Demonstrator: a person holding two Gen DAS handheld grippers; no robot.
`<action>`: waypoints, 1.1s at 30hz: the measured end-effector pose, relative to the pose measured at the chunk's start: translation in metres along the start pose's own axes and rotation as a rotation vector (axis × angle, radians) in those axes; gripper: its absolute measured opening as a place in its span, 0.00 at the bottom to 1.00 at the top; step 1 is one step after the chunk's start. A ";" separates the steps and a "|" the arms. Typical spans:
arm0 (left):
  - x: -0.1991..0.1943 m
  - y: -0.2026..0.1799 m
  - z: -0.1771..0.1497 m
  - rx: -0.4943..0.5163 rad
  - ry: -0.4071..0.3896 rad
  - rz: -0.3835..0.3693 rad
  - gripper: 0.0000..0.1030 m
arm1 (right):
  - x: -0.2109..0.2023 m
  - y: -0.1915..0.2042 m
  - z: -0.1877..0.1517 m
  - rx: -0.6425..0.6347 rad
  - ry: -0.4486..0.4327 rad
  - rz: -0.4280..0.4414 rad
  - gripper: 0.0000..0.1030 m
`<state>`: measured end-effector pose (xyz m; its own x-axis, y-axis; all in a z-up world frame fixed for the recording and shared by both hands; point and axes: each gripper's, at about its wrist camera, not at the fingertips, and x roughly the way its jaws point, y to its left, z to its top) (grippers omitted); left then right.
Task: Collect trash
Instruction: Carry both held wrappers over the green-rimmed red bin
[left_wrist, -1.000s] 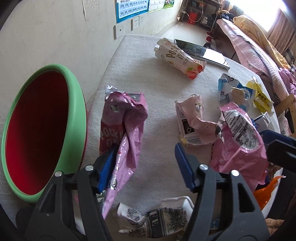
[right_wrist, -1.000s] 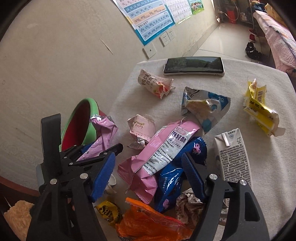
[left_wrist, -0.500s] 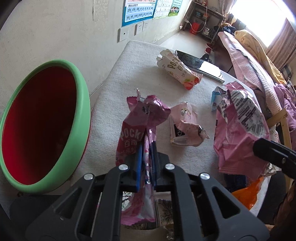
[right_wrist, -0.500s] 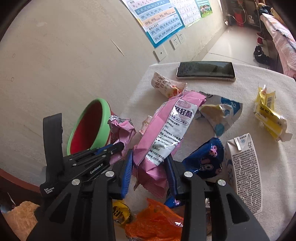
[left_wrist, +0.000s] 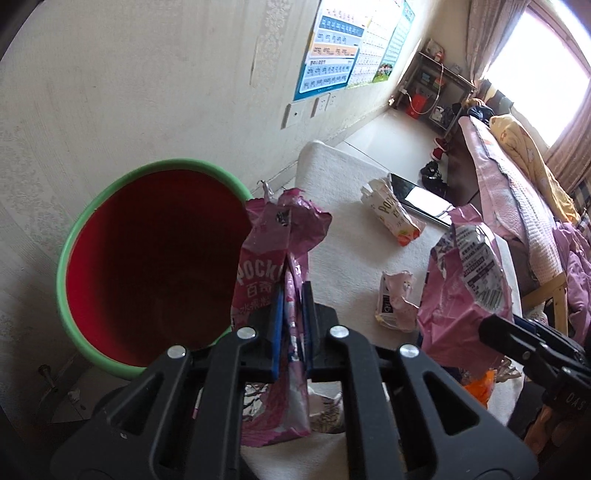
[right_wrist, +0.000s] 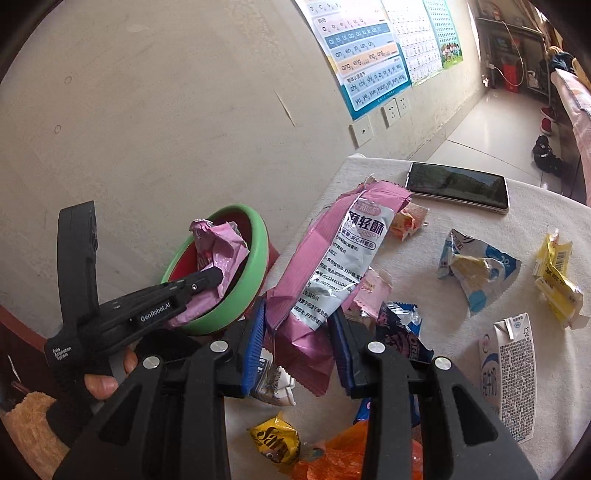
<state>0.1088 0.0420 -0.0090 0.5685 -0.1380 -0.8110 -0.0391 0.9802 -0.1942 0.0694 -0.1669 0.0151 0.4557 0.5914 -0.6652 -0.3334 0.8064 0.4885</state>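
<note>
My left gripper (left_wrist: 292, 295) is shut on a pink Pocky wrapper (left_wrist: 275, 254) and holds it up beside the rim of the green bin with a red inside (left_wrist: 147, 258). In the right wrist view that wrapper (right_wrist: 218, 251) hangs over the bin (right_wrist: 255, 258). My right gripper (right_wrist: 299, 332) is shut on a large pink snack bag (right_wrist: 332, 266), lifted above the white table (right_wrist: 480, 214); the bag also shows in the left wrist view (left_wrist: 465, 280).
Several wrappers lie on the table: a blue-white bag (right_wrist: 476, 269), a yellow wrapper (right_wrist: 557, 277), a milk carton (right_wrist: 513, 365), an orange bag (right_wrist: 354, 454). A phone (right_wrist: 458, 184) lies at the far edge. A bed (left_wrist: 517, 192) stands to the right.
Both grippers closed on their wrappers and lifted them. The left one carried the Pocky wrapper towards the bin; the right one raised the pink bag.
</note>
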 end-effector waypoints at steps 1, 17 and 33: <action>-0.001 0.006 0.002 -0.011 -0.003 0.013 0.08 | 0.001 0.003 0.001 -0.008 0.000 0.004 0.32; -0.017 0.078 0.007 -0.151 -0.032 0.146 0.08 | 0.024 0.056 0.022 -0.146 0.003 0.087 0.33; -0.017 0.119 0.006 -0.270 -0.040 0.160 0.10 | 0.114 0.126 0.041 -0.374 0.114 0.092 0.35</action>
<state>0.0993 0.1623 -0.0148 0.5694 0.0264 -0.8216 -0.3446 0.9151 -0.2095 0.1132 0.0020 0.0235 0.3220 0.6408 -0.6970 -0.6557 0.6819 0.3241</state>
